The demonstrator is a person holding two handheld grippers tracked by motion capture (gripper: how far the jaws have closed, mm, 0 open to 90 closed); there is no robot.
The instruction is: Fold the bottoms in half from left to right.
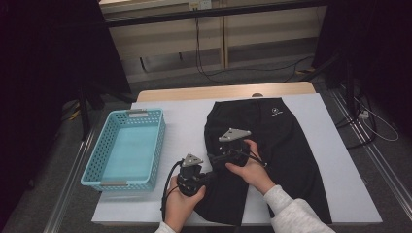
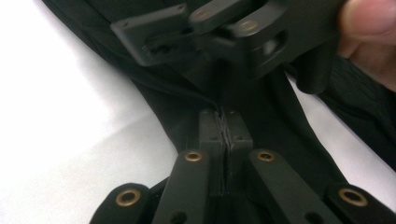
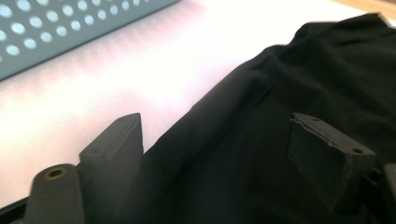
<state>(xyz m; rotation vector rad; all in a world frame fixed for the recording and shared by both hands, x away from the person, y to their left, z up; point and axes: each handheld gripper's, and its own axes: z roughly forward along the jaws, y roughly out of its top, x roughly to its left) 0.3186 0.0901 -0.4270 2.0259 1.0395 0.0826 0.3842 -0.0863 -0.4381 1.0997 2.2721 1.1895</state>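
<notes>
We see a light-blue perforated basket [image 1: 127,148] on the white tabletop [image 1: 184,121]; beyond the tabletop's far edge, cables [image 1: 209,73] trail across the floor.

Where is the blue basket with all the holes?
In the high view, the light blue perforated plastic basket sits on the table's left side, just left of the black garment and the left gripper.

Lab test station: white-topped table [image 1: 335,160], black curtains [image 1: 53,53] either side, loose floor cables [image 1: 252,70] (bare wall behind).

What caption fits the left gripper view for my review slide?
Left gripper pinching a fold of the black garment over the white table cover, with the right gripper just beyond.
</notes>
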